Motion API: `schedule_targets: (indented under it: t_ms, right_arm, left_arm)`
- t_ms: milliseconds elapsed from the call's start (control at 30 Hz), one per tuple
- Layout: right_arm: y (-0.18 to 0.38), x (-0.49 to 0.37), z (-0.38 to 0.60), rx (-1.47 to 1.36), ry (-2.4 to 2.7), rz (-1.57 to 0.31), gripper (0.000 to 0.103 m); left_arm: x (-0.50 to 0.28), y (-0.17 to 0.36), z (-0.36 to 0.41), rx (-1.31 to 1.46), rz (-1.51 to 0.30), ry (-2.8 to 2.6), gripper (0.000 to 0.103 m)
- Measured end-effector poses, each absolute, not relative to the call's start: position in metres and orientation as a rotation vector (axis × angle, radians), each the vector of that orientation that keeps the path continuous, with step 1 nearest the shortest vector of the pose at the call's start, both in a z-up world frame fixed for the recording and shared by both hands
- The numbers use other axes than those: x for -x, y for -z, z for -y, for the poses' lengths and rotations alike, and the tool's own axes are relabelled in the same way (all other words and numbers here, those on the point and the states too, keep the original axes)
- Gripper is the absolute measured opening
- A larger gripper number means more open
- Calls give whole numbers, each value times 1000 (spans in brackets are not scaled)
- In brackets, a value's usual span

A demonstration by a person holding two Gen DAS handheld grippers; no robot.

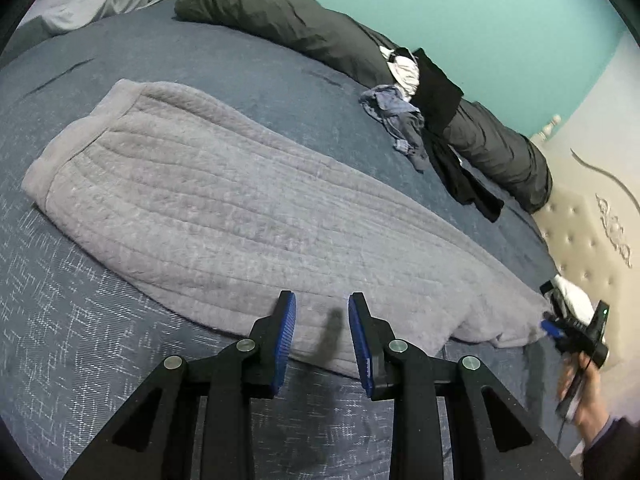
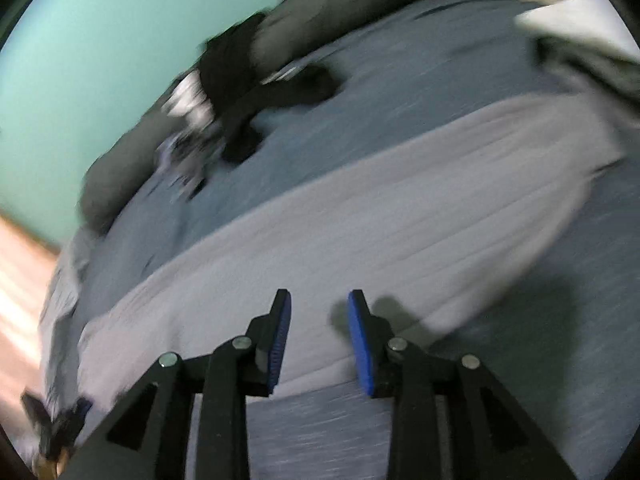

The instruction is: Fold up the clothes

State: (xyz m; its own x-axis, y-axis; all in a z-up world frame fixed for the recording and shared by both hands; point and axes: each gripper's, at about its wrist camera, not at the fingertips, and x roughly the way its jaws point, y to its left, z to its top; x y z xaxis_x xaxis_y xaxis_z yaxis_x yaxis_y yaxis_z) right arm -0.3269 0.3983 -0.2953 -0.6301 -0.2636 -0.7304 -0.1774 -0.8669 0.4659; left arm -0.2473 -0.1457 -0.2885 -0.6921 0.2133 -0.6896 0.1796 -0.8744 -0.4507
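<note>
A long grey quilted fleece garment (image 1: 224, 200) lay flat on the blue bed (image 1: 80, 340), its long axis running from upper left to lower right of the frame. The left tool (image 1: 322, 320) and right tool (image 2: 319, 318) hovered wide apart, holding nothing, at its near edge. No writing was readable.

Left gripper (image 1: 322, 320) and right gripper (image 2: 319, 316) both hover, jaws parted (nothing held)

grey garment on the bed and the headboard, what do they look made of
Grey garment: looks like thick, matte quilted fleece or knit; stitched parallel channels and a fuzzy nap. Headboard: seems cream padded leather or faux leather; button tufting and a slight sheen.
</note>
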Motion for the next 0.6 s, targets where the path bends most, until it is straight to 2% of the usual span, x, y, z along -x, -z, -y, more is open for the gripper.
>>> schedule_targets:
  t_ms: [167,333,600]
  right_arm:
    - [294,323,-485,-1375,2841,899,38]
    - [308,324,-529,-1444,2879,1006,55]
    - [330,334,-545,-1381,2840,1184,61]
  left_arm:
    - [250,288,130,1220,744,-2758,30]
    - [254,290,116,1227,693,-2745,30]
    - [257,293,103,1239,646,-2736,31]
